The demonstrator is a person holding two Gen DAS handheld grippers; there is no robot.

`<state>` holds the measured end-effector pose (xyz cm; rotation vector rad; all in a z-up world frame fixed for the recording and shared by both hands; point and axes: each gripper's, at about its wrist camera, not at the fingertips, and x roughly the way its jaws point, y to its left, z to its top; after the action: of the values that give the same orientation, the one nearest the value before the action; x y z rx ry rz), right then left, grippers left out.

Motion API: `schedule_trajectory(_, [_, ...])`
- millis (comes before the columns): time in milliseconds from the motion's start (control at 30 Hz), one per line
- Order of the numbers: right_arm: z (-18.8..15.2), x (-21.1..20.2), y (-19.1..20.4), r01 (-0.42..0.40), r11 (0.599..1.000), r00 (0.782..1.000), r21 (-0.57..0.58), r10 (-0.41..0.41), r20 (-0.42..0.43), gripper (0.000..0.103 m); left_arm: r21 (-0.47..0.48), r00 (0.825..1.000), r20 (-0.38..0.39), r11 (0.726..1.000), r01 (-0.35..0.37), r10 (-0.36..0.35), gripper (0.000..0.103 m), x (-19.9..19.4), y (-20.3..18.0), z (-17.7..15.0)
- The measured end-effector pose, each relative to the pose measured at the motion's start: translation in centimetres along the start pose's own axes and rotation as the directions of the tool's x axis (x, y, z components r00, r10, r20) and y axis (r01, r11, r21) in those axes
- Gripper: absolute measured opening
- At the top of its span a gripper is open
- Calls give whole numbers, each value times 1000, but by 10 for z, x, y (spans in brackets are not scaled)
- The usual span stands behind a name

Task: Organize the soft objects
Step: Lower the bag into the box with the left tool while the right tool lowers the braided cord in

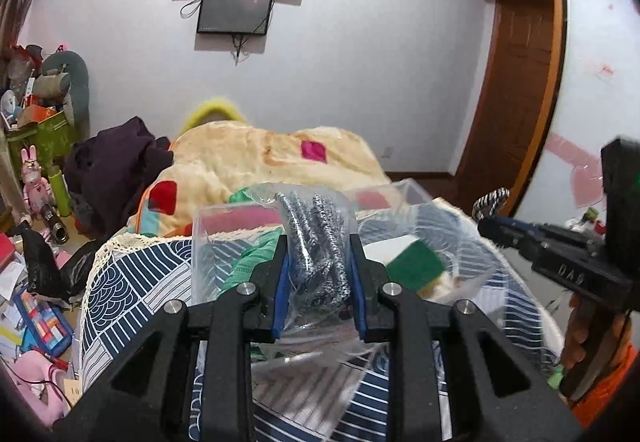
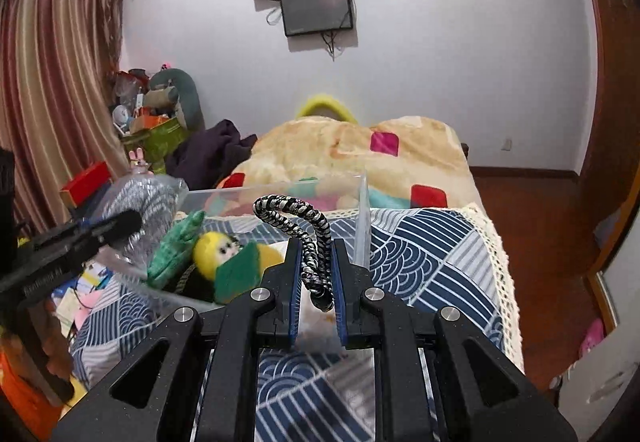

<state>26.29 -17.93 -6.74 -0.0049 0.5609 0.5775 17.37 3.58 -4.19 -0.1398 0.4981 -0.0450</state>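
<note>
Cord and bag both hang in your tongs above the clear bin, and that drop line decides what comes next.

At lower centre of the left wrist view, your left gripper [image 1: 318, 274] is nipped narrow on a clear plastic bag [image 1: 304, 238] of speckled knit gloves [image 1: 320, 242]; the bag stands upright out of the jaws, long axis running up the frame. At the right edge of that view your right gripper [image 1: 490, 224] shows side-on.

In the right wrist view, your right gripper [image 2: 316, 274] is pinched tight on a black-and-white braided cord [image 2: 304, 217], which rises from the pads and loops over toward upper left. The clear bin [image 2: 362, 213] lies just beyond and to the left of those tips, holding a yellow doll [image 2: 218, 248], green sponge [image 2: 238, 274] and green cloth [image 2: 174, 246]. Judging by this, the right hand sits nearer the bin's open top.
</note>
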Motion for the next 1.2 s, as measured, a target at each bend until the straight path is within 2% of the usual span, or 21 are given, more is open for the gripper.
schedule_trajectory(267, [-4,36,9,-14,1000,996,-26,11,-90,13,-12,998,-61,1000,-13,13,26,38,5,-13])
schedule_trajectory(467, [-7,38,12,-17,999,993,-52,11,-116,13,-13,997,-70,1000,-22,21,26,46,7,-16])
schedule_trajectory(500, [-8,37,13,-9,998,993,-54,3,-116,13,-9,997,-78,999,-31,30,30,47,7,-18])
schedule_trajectory(533, [-9,36,14,-10,998,993,-56,3,-122,14,-7,996,-87,999,-35,34,40,49,8,-19])
schedule_trajectory(600, [-9,32,15,-21,998,992,-55,14,-125,23,-14,993,-111,999,-35,33,53,50,9,-23])
schedule_trajectory(633, [-8,31,14,-20,998,992,-54,13,-122,27,-19,993,-113,999,-36,33,54,49,9,-25])
schedule_trajectory(667, [-7,30,14,-15,998,993,-55,9,-118,38,-22,993,-117,999,-35,32,54,48,9,-26])
schedule_trajectory(700, [-7,25,14,-13,998,995,-57,8,-103,44,-23,992,-121,999,-32,29,54,46,9,-26])
schedule_trajectory(867, [-2,7,15,-16,998,998,-66,12,-64,44,-28,995,-96,999,-16,13,56,26,9,-21])
schedule_trajectory(1000, [4,-9,17,-23,997,999,-69,21,-24,44,-44,999,-42,999,-7,5,62,-1,9,-12])
schedule_trajectory(1200, [10,-46,31,-33,994,997,-105,40,64,44,-51,999,37,998,27,-25,63,-48,4,0])
